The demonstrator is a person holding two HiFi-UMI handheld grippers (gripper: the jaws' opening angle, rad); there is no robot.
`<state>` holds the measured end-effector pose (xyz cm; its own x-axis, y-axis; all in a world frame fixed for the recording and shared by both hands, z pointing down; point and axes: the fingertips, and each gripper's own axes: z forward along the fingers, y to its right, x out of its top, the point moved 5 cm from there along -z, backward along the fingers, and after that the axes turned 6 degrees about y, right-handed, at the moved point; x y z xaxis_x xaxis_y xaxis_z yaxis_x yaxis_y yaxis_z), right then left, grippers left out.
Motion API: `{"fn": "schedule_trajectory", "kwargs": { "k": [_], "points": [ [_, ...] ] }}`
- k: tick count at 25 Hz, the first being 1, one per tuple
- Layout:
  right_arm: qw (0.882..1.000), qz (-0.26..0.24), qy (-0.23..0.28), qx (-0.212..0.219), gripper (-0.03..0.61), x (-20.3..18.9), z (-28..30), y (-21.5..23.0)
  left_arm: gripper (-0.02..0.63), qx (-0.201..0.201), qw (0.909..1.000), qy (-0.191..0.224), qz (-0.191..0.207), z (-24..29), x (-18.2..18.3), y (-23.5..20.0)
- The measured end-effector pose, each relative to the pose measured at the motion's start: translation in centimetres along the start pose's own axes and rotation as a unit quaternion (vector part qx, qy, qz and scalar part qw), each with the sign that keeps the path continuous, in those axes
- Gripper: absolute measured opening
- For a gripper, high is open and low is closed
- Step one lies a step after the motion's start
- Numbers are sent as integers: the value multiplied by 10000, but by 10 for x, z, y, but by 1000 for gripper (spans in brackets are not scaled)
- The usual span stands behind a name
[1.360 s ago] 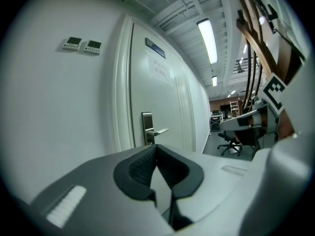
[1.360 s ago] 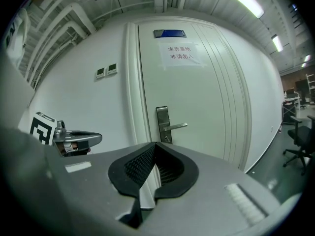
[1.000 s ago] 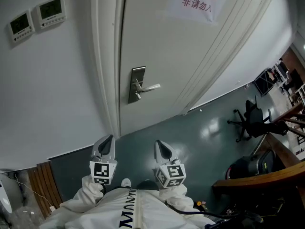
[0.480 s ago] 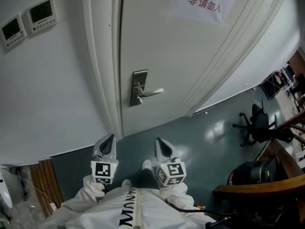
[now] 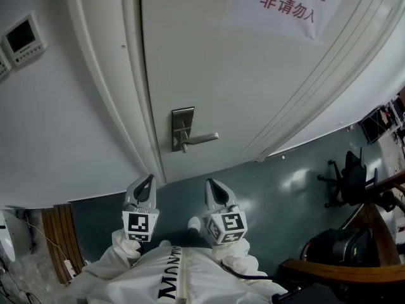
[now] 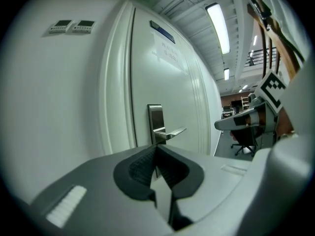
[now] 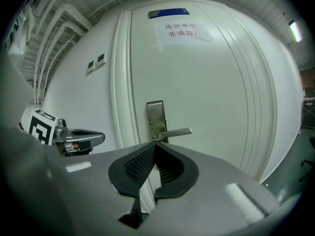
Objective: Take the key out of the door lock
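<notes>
Facing the white panelled door (image 5: 221, 75), two grey grippers sit side by side, well short of it: the left gripper (image 5: 145, 182) and the right gripper (image 5: 212, 186) each have their jaws pressed together on nothing. On the door's brushed steel lock plate (image 5: 182, 120) a silver lever handle (image 5: 204, 138) points right. Just beneath it a small metal key (image 5: 184, 148) sticks out of the plate, untouched and too small to make out further
</notes>
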<state>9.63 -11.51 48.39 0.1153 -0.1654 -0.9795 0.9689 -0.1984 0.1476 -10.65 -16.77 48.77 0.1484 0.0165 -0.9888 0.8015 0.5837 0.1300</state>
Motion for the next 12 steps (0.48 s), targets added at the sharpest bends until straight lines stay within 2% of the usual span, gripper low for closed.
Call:
{"fn": "schedule_trajectory", "kwargs": {
  "k": [12],
  "points": [
    [9972,-26,-64,743,0,13,51,39,0,697,9974,-164,22,42,6,2]
  ]
}}
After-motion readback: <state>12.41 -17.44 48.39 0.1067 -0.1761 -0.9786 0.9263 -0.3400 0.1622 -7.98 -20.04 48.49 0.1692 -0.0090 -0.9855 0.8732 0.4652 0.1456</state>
